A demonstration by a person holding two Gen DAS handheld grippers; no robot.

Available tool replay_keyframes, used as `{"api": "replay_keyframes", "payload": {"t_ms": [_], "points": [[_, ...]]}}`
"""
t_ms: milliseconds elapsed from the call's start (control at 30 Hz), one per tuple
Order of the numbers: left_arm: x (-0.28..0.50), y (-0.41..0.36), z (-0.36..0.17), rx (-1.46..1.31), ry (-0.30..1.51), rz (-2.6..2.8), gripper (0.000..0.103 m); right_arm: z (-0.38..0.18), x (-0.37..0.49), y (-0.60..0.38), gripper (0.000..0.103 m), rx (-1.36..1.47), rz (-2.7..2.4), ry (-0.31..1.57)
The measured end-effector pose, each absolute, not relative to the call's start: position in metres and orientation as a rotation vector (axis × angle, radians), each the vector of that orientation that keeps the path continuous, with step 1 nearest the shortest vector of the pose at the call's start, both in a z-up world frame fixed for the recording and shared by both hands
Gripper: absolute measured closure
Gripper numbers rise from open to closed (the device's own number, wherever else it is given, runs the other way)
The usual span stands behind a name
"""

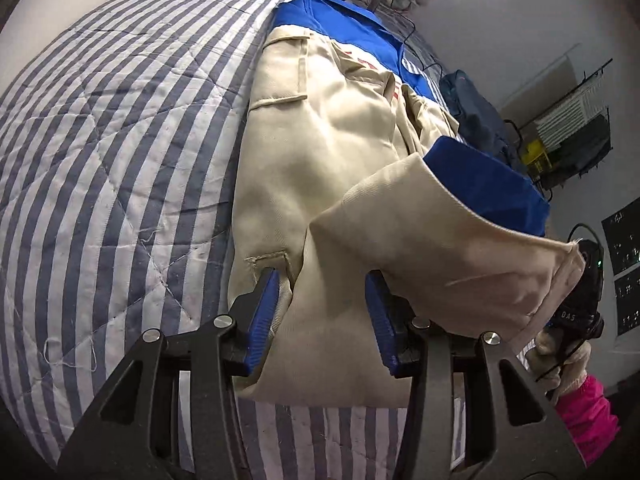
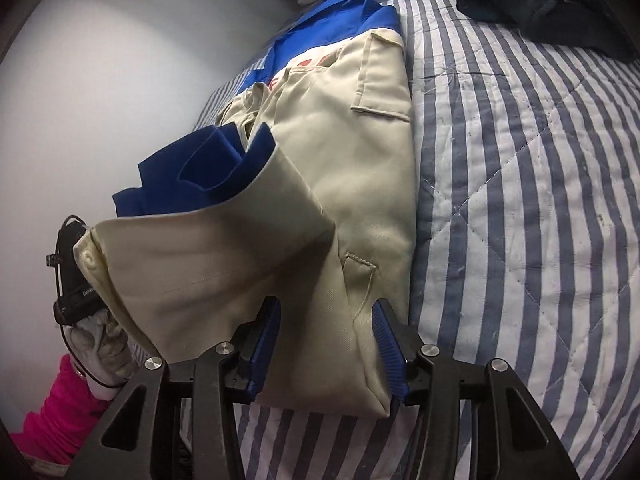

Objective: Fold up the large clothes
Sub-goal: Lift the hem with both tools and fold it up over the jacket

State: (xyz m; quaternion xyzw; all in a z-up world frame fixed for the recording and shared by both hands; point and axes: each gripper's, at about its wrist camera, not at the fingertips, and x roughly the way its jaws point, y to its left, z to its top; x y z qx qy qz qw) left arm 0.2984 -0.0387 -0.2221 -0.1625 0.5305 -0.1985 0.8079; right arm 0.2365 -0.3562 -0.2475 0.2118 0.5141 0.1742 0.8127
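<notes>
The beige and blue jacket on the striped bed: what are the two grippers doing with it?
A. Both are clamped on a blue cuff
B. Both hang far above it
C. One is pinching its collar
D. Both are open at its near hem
D: the left gripper and the right gripper each have their blue pads spread apart, with the beige and blue jacket hem between them.

A bedroom — striped quilt covering a bed.
</notes>
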Motion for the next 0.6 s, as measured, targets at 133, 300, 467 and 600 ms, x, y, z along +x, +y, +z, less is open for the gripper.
{"api": "replay_keyframes", "payload": {"t_ms": [133,300,467,600], "points": [[0.3,-0.044,-0.224,-0.329,1.127,-0.417,0.058,-0.249,0.238,-0.35,0.052,0.391,0.37,1.094],[0.297,-0.057,-0.225,-0.256,1.121,-0.445,0.065,-0.251,0.24,-0.347,0.051,0.383,0.378,1.089],[0.296,-0.057,-0.225,-0.258,1.134,-0.453,0.082,-0.251,0.24,-0.343,0.066,0.392,0.394,1.085],[0.294,-0.057,-0.226,-0.264,1.131,-0.448,0.09,-0.252,0.236,-0.345,0.065,0.411,0.394,1.07]]}}
